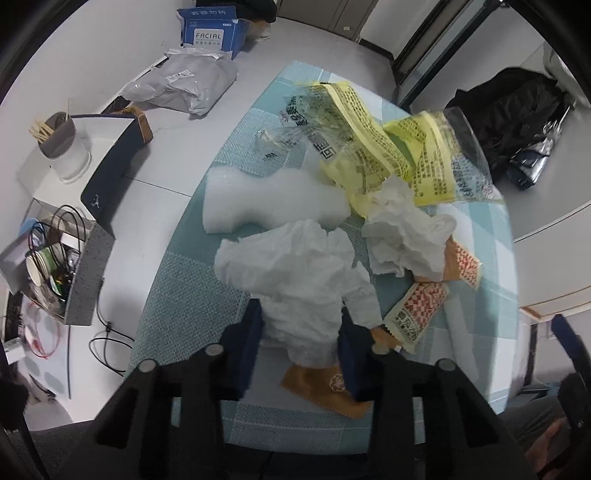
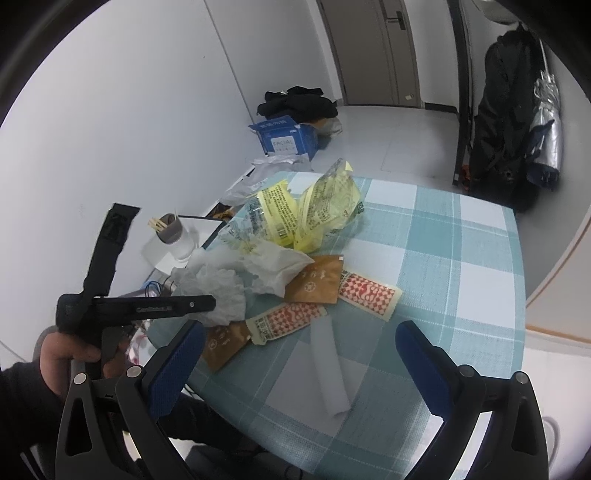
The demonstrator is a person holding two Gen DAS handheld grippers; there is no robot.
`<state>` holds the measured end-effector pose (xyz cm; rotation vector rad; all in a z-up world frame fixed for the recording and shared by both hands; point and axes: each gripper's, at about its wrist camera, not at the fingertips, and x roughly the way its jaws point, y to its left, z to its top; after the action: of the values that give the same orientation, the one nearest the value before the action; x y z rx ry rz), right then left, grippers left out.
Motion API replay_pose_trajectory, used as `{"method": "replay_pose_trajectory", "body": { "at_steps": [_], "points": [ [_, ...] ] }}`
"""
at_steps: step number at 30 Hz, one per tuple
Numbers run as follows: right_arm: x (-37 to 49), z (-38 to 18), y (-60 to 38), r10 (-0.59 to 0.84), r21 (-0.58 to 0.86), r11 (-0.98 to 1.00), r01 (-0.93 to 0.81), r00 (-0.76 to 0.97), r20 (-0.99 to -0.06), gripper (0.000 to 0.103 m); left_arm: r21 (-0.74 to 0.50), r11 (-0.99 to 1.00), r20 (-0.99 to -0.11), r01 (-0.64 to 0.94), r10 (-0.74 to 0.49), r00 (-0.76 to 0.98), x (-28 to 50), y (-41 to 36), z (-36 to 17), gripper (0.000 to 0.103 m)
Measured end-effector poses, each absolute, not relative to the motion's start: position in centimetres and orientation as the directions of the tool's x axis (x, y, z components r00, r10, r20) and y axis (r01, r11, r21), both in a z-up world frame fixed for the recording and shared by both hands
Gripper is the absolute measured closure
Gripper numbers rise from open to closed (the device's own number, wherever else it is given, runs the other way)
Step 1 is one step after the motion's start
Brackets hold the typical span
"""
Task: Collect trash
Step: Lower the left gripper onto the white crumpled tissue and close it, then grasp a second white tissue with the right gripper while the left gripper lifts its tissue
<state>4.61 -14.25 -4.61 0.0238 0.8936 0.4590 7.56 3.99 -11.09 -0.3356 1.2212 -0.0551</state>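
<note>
Trash lies on a table with a teal checked cloth. My left gripper is shut on a crumpled white tissue, which fills the gap between its blue pads. A second tissue, a white foam piece, yellow printed wrappers, red-checked sachets and a brown sachet lie around it. My right gripper is open and empty above the near part of the table, over a white paper strip. The held tissue and left gripper show at the left there.
On the floor to the left are a blue "FACIAL" box, a grey mailer bag, a cup of sticks and a bin of clutter. A black bag leans at the far right.
</note>
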Motion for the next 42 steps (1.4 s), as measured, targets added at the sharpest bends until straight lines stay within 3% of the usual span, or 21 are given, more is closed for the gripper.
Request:
{"method": "replay_pose_trajectory", "body": {
  "at_steps": [6, 9, 26, 35, 37, 42],
  "points": [
    [4.2, -4.4, -14.1, 0.399, 0.206, 0.9, -0.383, 0.536, -0.744, 0.0, -0.197, 0.976, -0.93, -0.089, -0.158, 0.332, 8.8, 2.6, -11.5, 0.091],
    [4.2, -4.4, -14.4, 0.4, 0.212, 0.901, -0.377, 0.537, -0.743, 0.0, -0.195, 0.977, -0.93, -0.091, -0.155, 0.334, 9.0, 2.5, -11.4, 0.094],
    [4.6, -5.9, -15.9, 0.371, 0.247, 0.924, -0.293, 0.521, -0.768, 0.0, -0.316, 0.948, -0.865, -0.046, -0.267, 0.426, 7.3, 2.8, -7.4, 0.095],
    [5.6, -6.6, -16.1, 0.351, 0.258, 0.934, -0.249, 0.491, -0.797, 0.011, -0.396, 0.918, -0.754, -0.03, -0.307, 0.58, 5.9, 5.3, -4.7, 0.096],
    [6.2, -6.3, -15.9, 0.355, 0.268, 0.933, -0.242, 0.485, -0.799, 0.018, -0.395, 0.919, -0.733, -0.022, -0.3, 0.61, 5.7, 5.6, -4.3, 0.096],
    [8.5, -6.0, -13.9, 0.393, 0.315, 0.919, -0.237, 0.471, -0.79, 0.019, -0.43, 0.902, -0.703, -0.025, -0.318, 0.636, 5.6, 6.9, -4.3, 0.096]
  ]
}}
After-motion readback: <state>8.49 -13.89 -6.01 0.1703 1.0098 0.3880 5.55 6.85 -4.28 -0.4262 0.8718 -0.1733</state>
